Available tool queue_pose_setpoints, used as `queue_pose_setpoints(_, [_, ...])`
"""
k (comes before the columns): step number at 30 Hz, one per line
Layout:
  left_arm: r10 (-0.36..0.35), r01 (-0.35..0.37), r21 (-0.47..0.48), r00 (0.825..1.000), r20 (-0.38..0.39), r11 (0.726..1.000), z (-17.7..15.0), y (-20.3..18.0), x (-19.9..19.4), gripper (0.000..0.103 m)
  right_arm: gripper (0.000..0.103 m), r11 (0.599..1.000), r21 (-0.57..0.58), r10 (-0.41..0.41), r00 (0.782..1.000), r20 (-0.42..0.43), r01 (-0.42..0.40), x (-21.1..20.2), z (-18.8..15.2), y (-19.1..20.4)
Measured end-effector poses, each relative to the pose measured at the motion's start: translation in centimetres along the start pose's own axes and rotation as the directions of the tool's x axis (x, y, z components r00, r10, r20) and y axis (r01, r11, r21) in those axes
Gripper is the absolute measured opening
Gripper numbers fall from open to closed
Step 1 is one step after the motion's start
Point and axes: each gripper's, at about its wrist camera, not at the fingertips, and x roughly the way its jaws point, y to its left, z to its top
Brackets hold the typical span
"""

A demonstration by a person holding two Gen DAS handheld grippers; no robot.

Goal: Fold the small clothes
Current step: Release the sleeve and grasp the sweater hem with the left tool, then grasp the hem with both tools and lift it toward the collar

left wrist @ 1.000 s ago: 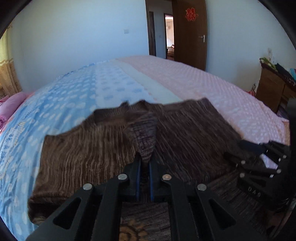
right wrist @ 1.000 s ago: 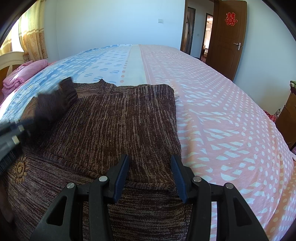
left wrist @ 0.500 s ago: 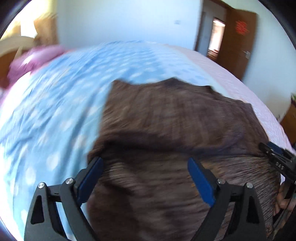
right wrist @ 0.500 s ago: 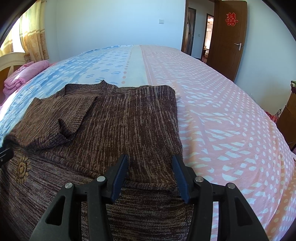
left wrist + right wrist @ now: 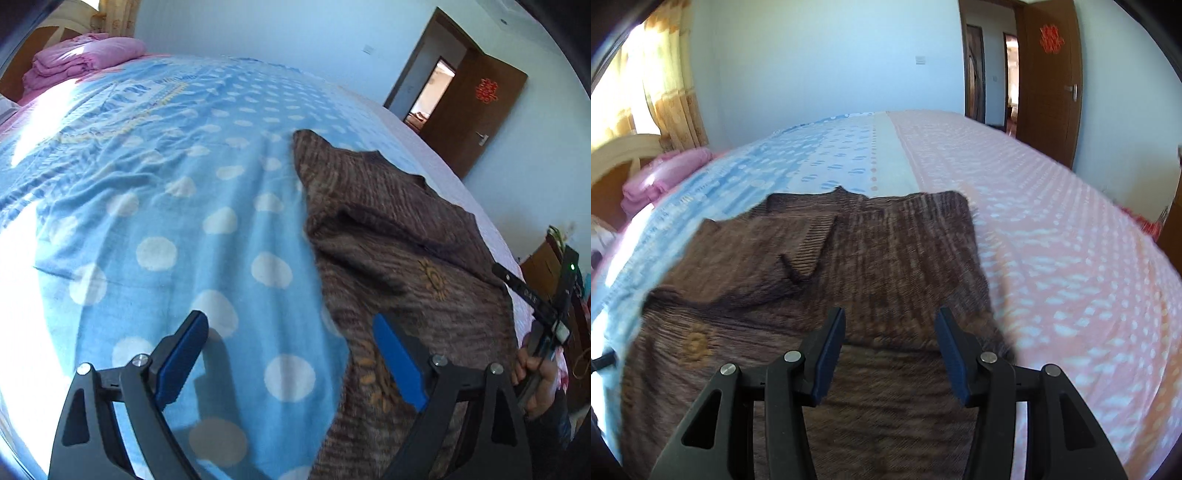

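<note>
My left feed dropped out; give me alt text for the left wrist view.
The open left gripper hovers over the blue dotted bedsheet, holding nothing. The brown sweater lies to its right, a sleeve folded in, reaching under the right-hand finger.

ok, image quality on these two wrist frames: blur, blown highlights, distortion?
Left wrist view: sunlight blows out the blue sheet at the left edge; the brown sweater is softly smeared; strong fisheye bulge. Right wrist view: motion blur across the sweater and the pink sheet; the curtain is overexposed; the right gripper stays sharp.
</note>
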Motion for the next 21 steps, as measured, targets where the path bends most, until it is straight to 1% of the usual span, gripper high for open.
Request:
queue_pose_setpoints(2, [-0.043, 0.044, 0.021, 0.999, -0.032, 0.999, -1.3, 0.1, -0.5, 0.093, 0.052, 0.998, 0.045, 0.04, 0.999, 0.006, -0.04, -1.6, -0.6, 0.1])
queue_pose_setpoints(5, [-0.063, 0.066, 0.081, 0.997, -0.045, 0.995, -3.4, -0.5, -1.8, 0.093, 0.052, 0.995, 0.071, 0.066, 0.997, 0.029, -0.067, -4.5, -2.0, 0.4])
queue_pose_setpoints(10, [-0.09, 0.101, 0.156, 0.993, -0.074, 0.983, -6.3, -1.6, -3.2, 0.091, 0.052, 0.995, 0.066, 0.066, 0.996, 0.051, -0.07, -9.4, -4.3, 0.3])
queue_pose_setpoints(11, [-0.1, 0.113, 0.17, 0.992, -0.08, 0.979, -6.8, -1.9, -3.5, 0.09, 0.052, 0.996, 0.063, 0.067, 0.996, 0.052, -0.07, -10.3, -4.7, 0.3])
queue_pose_setpoints(13, [-0.132, 0.15, 0.197, 0.986, -0.101, 0.969, -7.8, -2.4, -3.9, 0.078, 0.052, 0.995, 0.054, 0.08, 0.995, 0.052, -0.082, -11.9, -5.5, 0.3])
queue_pose_setpoints(16, [-0.128, 0.146, 0.226, 0.987, -0.095, 0.963, -9.4, -2.8, -4.3, 0.068, 0.052, 0.996, 0.025, 0.088, 0.994, 0.059, -0.09, -13.7, -6.8, 0.9])
queue_pose_setpoints(19, [-0.153, 0.17, 0.198, 0.983, -0.097, 0.965, -10.0, -2.6, -4.6, 0.068, 0.052, 0.995, -0.026, 0.102, 0.993, 0.064, -0.101, -15.6, -7.8, 1.6])
queue_pose_setpoints(21, [-0.153, 0.171, 0.194, 0.983, -0.103, 0.966, -10.0, -2.5, -4.8, 0.068, 0.052, 0.993, -0.051, 0.108, 0.991, 0.078, -0.105, -17.3, -7.7, 1.7])
